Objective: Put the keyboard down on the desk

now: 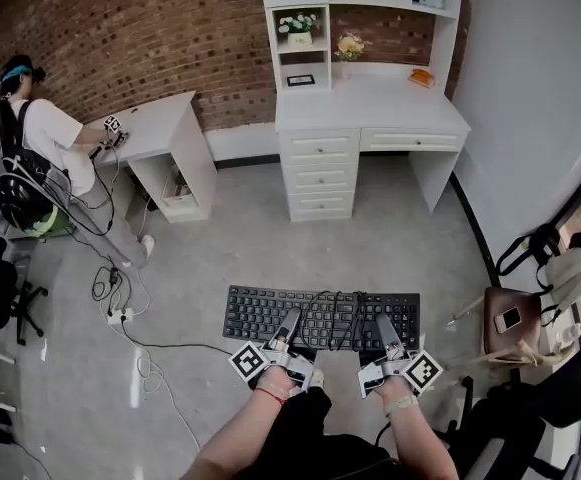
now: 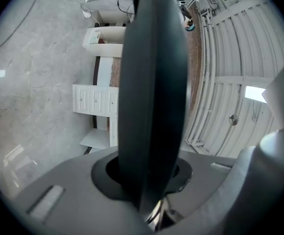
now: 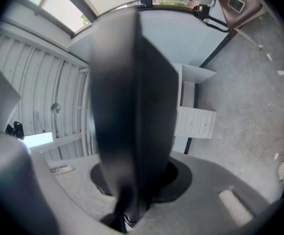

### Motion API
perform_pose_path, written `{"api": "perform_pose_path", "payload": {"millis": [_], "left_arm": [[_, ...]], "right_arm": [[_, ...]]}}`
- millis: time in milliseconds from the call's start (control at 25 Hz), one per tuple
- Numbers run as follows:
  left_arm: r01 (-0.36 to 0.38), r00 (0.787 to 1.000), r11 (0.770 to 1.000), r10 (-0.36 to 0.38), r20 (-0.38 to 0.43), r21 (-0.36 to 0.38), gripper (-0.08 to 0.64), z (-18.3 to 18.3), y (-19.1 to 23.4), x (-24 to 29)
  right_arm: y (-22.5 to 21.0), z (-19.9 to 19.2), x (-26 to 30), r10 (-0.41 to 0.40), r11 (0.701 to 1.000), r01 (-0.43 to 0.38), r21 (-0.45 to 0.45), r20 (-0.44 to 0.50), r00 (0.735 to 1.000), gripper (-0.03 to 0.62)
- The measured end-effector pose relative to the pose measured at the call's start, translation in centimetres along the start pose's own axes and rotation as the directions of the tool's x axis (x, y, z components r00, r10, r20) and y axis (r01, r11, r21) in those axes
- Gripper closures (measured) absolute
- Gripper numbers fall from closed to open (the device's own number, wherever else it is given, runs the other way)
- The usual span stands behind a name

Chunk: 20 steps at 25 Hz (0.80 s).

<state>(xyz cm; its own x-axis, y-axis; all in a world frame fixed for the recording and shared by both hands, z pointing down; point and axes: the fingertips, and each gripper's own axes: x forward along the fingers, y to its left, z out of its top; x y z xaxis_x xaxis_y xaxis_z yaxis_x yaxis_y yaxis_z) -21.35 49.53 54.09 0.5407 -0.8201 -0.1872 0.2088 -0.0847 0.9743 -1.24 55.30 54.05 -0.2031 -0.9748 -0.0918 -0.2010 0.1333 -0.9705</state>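
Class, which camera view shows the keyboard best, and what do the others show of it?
The head view: the whole keyboard, keys up, held by the left gripper and right gripper. Both gripper views show only a dark, blurred slab between the jaws.

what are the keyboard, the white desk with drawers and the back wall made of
The keyboard looks like matte black plastic: moulded keys in rows. The white desk with drawers is probably painted wood or board: smooth white, panelled drawer fronts with knobs. The back wall is rough reddish-brown brick with mortar lines, possibly only facing.
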Motion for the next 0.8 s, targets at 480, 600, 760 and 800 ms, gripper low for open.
{"api": "perform_pose_path", "payload": {"millis": [480,600,760,800], "left_arm": [[-0.009,1.000,1.000,0.009,-0.016,0.002,0.485,6.1,1.1,9.6],[-0.018,1.000,1.000,0.018,-0.015,-0.007,0.485,7.5,1.9,11.1],[-0.022,1.000,1.000,0.022,-0.011,-0.012,0.485,9.2,2.5,12.7],[-0.022,1.000,1.000,0.022,-0.011,-0.010,0.485,9.5,2.7,13.0]], "right_arm": [[-1.7,2.1,10.8,-0.003,1.000,0.002,0.030,0.016,1.000,0.518],[-2.3,2.2,12.9,-0.008,1.000,0.007,0.030,0.017,1.000,0.518],[-2.8,2.1,15.2,-0.010,0.999,0.009,0.038,0.014,1.000,0.517],[-3.0,2.1,15.6,-0.012,0.999,0.011,0.035,0.014,1.000,0.517]]}}
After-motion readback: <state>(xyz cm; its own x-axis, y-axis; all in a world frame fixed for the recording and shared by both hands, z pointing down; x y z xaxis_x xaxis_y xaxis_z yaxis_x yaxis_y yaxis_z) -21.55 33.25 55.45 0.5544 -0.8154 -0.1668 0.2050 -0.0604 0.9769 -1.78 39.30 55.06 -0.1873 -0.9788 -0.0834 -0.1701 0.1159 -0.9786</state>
